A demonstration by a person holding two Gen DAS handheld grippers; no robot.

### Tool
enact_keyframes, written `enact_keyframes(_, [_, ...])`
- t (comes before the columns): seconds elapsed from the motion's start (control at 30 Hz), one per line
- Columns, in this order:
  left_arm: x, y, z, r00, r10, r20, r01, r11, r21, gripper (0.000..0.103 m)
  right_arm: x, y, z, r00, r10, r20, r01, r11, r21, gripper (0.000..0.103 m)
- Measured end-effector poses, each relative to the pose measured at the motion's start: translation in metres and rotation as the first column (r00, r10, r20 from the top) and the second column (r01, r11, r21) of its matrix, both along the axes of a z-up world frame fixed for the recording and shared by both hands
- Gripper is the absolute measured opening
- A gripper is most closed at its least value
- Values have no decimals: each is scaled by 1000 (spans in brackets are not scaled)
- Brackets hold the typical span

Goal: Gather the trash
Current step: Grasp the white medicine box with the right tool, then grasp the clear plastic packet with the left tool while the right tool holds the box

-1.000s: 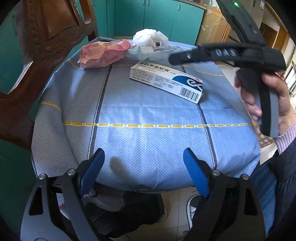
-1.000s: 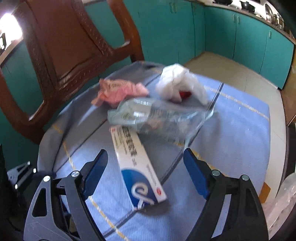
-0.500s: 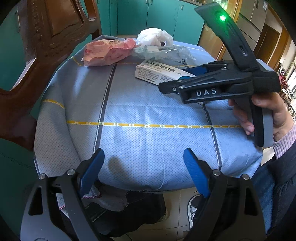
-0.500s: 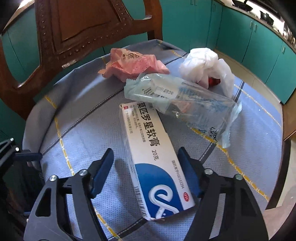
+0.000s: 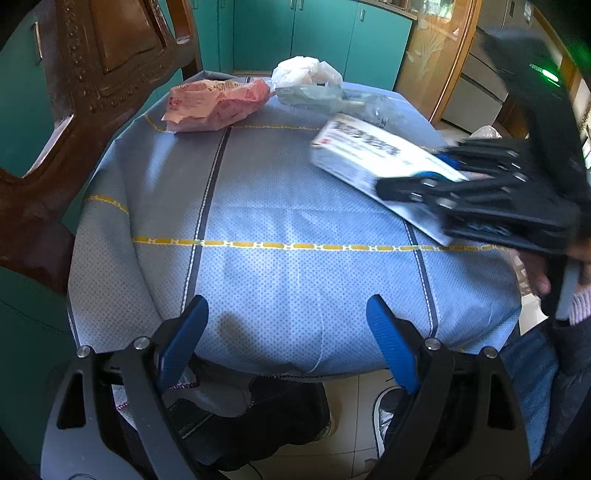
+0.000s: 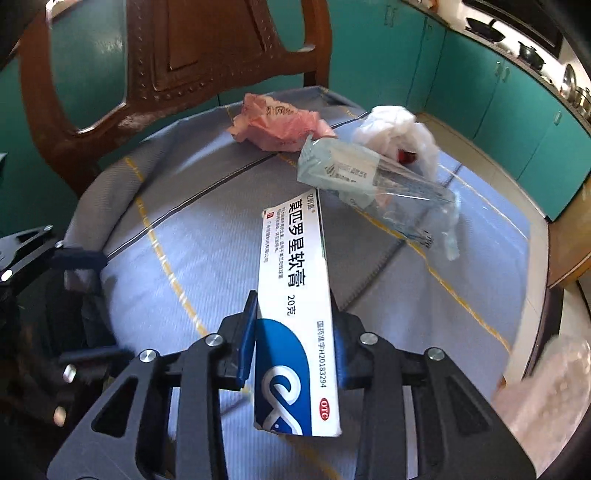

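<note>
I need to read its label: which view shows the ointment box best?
The right wrist view: the ointment box fills the centre, print sharp, clamped by the right gripper. The left wrist view shows it small, blurred, partly hidden.

The left wrist view is taken from behind the left claw [image 5: 286, 332], low at the near edge of the bench [image 5: 295, 273], and is faced across the blue cloth toward the carved wooden chair [image 5: 92, 81] and teal cabinets [image 5: 317, 33]. The right claw [image 5: 439, 181] is seen ahead to the right. The right wrist view is set closer over the bench [image 6: 207, 236], behind the right claw [image 6: 295, 339], and is angled toward the same chair [image 6: 177, 66]. Both views share the ointment box [image 6: 295, 295], pink wrapper [image 6: 280, 125], clear plastic packet [image 6: 373, 184] and white tissue [image 6: 399, 129].
</note>
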State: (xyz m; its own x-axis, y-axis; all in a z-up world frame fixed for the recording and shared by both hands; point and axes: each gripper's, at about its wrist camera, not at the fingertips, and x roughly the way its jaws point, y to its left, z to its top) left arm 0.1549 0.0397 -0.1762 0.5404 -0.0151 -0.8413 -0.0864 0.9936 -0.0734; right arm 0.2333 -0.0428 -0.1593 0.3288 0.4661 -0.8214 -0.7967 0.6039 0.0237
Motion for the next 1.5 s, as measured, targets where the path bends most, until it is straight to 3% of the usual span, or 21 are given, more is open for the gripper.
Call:
enact_keyframes(0.17, [4,-1,4,1000,13,23,-13,1000,-1,87,-17,-40,18,1000,-26,6,25,997,78,34])
enact_keyframes(0.37, [28,-2,26,994,20,109,-24,999,41,87,-9,-91,38,987,-157,-29,160,958,237,34])
enact_keyframes(0.6, [108,-14,59,969,-58,241,33,994,107,98,6,-124,50,947,-316,-54,315,887,338,34])
enact_keyframes(0.73, [164,-38,43,949,-257,182,230,961,153,99,13,-143,55,917,-390,-89,392,830,396,34])
enact_keyframes(0.8, [183,-47,26,953,-274,125,250,951,180,99,16,-148,53,906,-410,-103,415,817,401,34])
enact_keyframes(0.93, [193,-52,5,954,-292,60,285,952,109,99,15,-150,50,899,-426,-105,432,815,387,34])
enact_keyframes(1.0, [194,-53,-2,959,-278,50,272,957,104,94,16,-150,49,896,-431,-109,438,813,383,34])
enact_keyframes(1.07, [192,-52,-5,963,-265,39,259,959,110,71,16,-148,48,895,-432,-111,440,814,380,34])
enact_keyframes(1.1, [190,-53,-6,964,-262,37,256,959,119,68,16,-146,48,895,-432,-110,440,815,378,34])
enact_keyframes(1.17, [180,-54,0,962,-259,85,244,958,153,46,17,-145,47,896,-430,-108,437,819,372,34])
enact_keyframes(1.23, [169,-56,6,960,-248,130,220,956,197,37,19,-143,47,897,-430,-106,437,822,365,34])
enact_keyframes(1.33, [144,-58,25,954,-220,204,170,956,237,30,20,-138,46,895,-436,-94,440,828,348,34])
enact_keyframes(1.5, [100,-58,55,944,-177,279,110,964,242,28,20,-122,43,899,-432,-78,433,844,317,34])
